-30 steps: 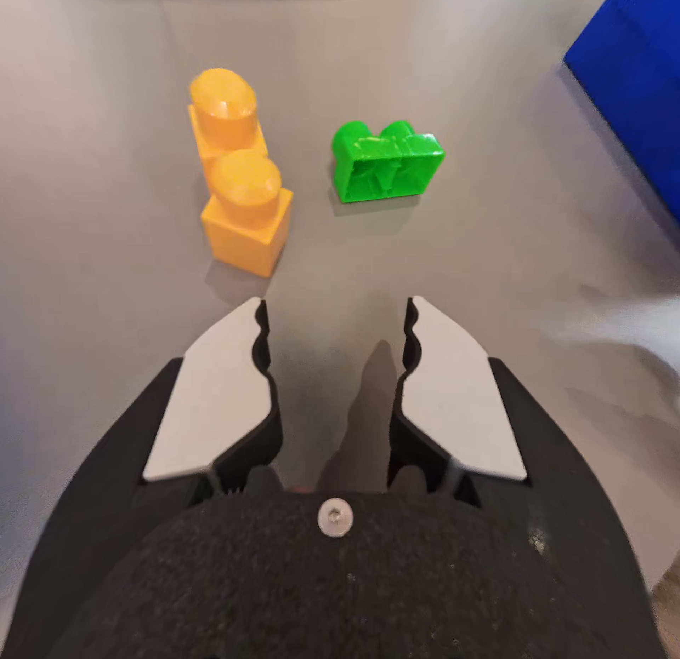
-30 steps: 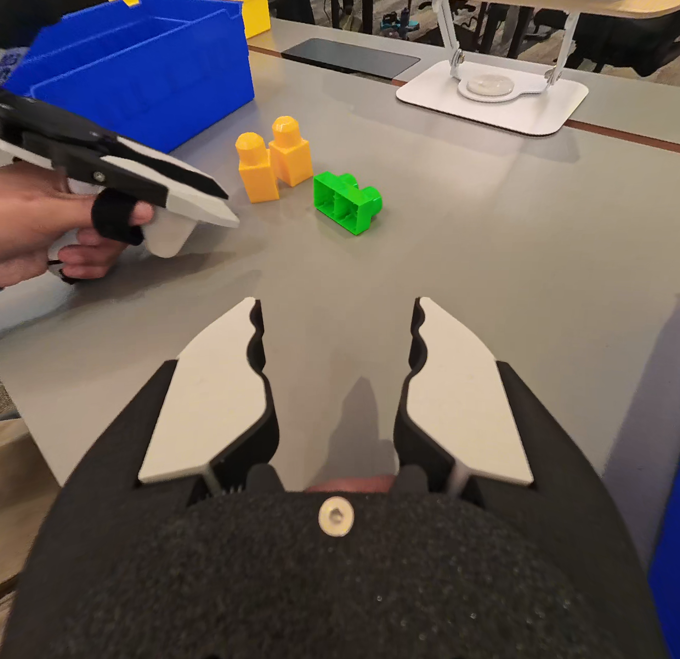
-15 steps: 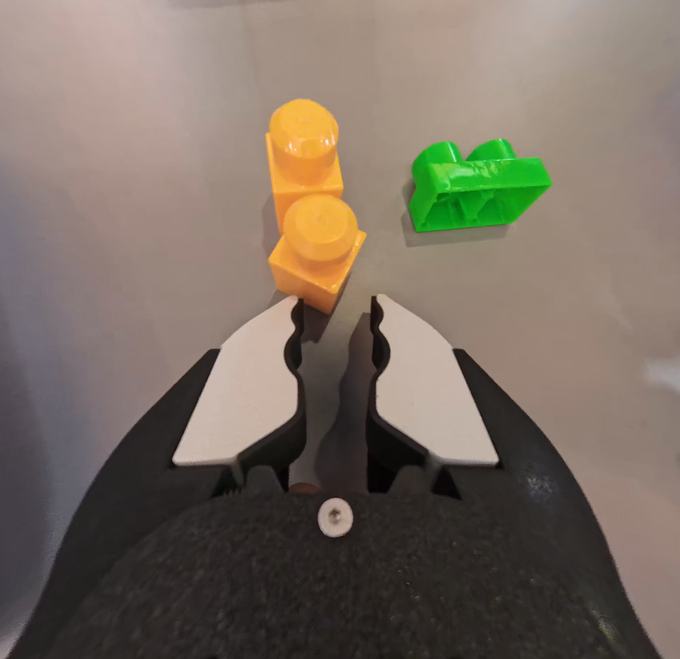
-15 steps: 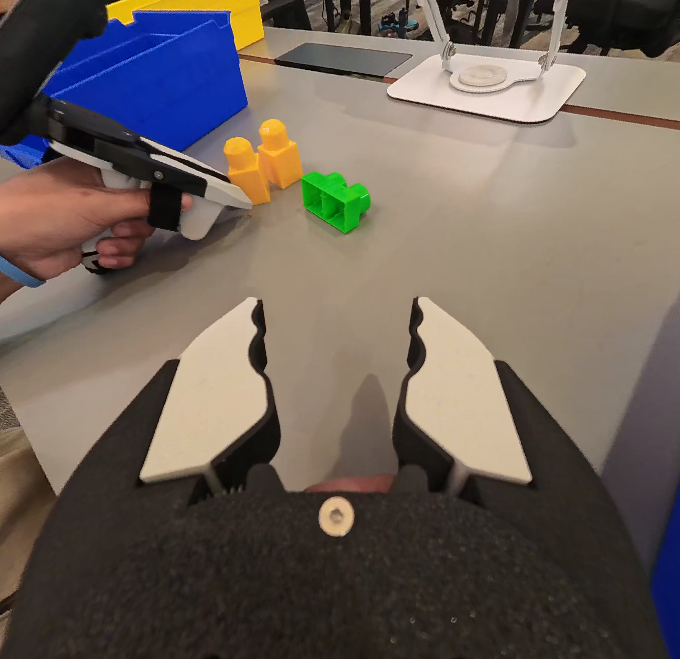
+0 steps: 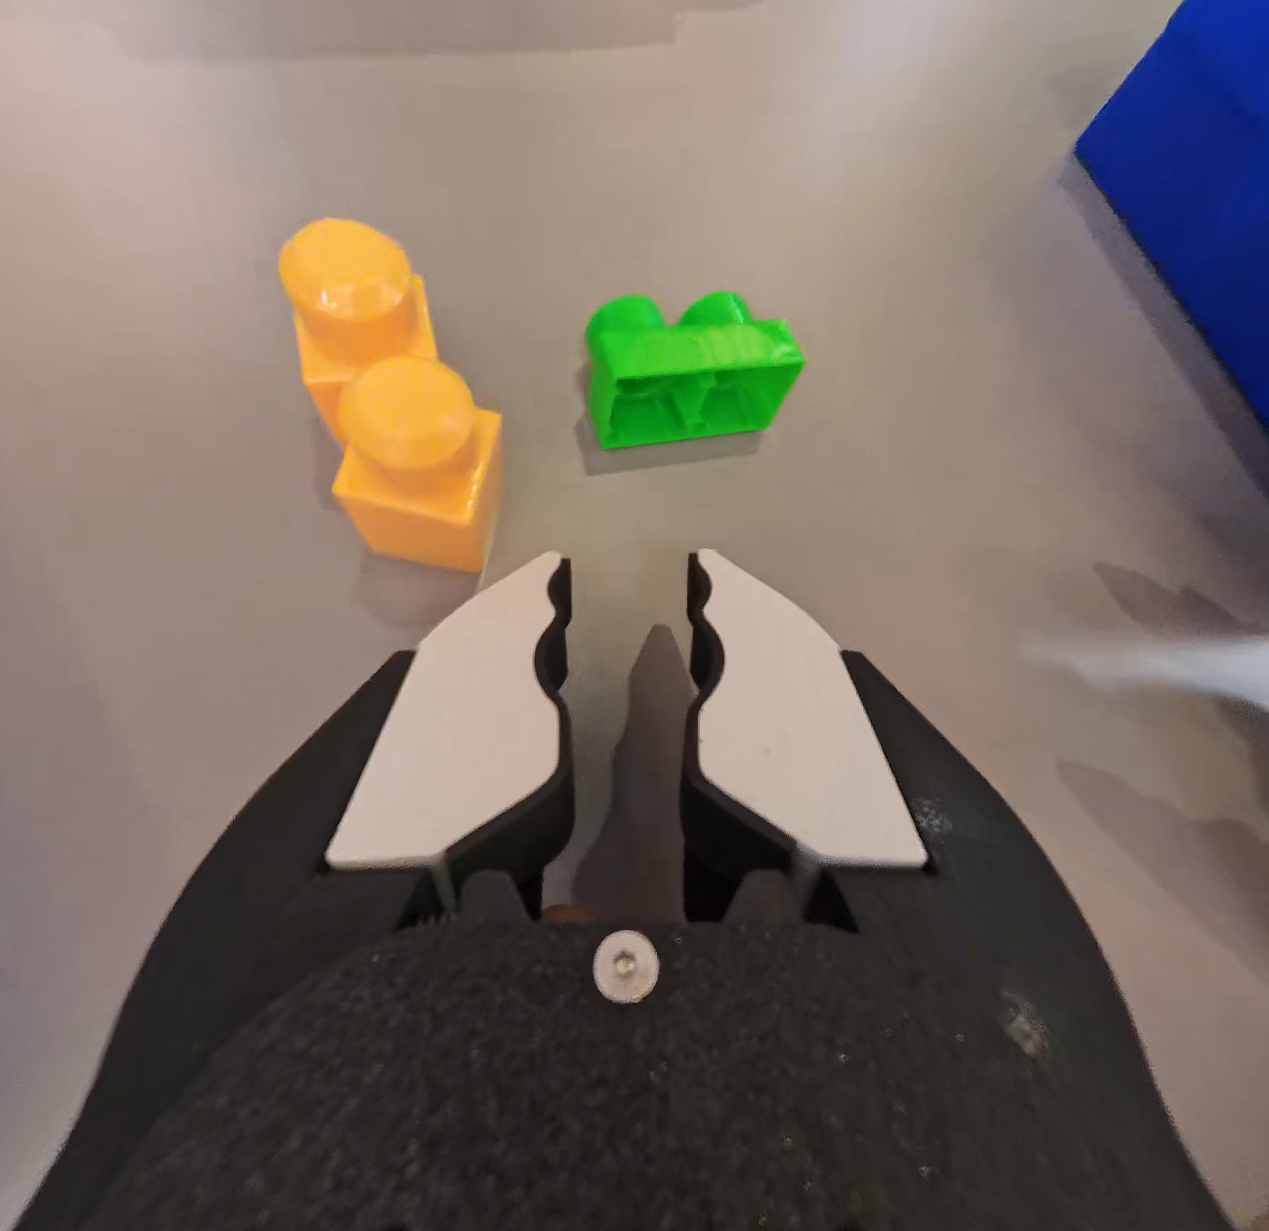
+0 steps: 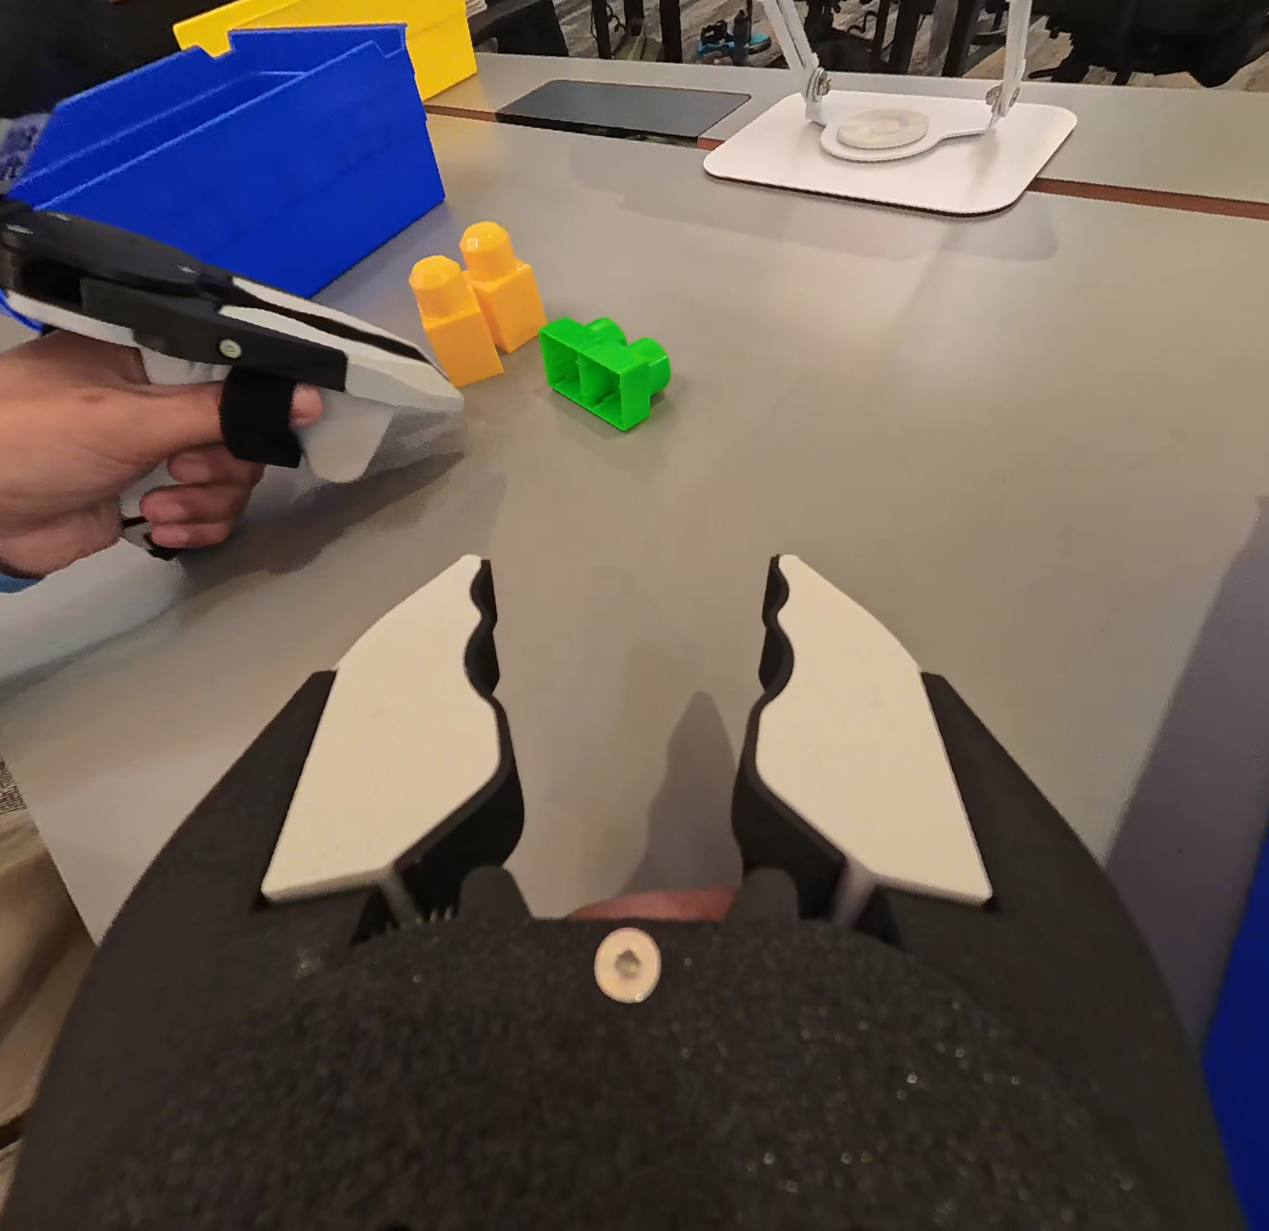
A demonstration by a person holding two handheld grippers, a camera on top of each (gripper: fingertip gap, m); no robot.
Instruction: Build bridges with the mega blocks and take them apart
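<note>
My left tongs [image 5: 628,566] narrow, empty | right tongs [image 6: 628,566] wide, empty | two orange blocks [image 5: 412,470] touching, just ahead-left of left tongs | green block [image 5: 687,374] on its side ahead | judged light, stiff, slick plastic; grip flat sides.

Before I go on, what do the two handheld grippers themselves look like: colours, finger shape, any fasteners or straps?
Both match. The left gripper and right gripper have black bodies with a grainy black housing, a round silver hex screw at its centre, and two flat white-faced fingers with wavy black inner edges. From the side, the left gripper shows a white pistol handle and a black strap looped round one finger of the hand.
</note>
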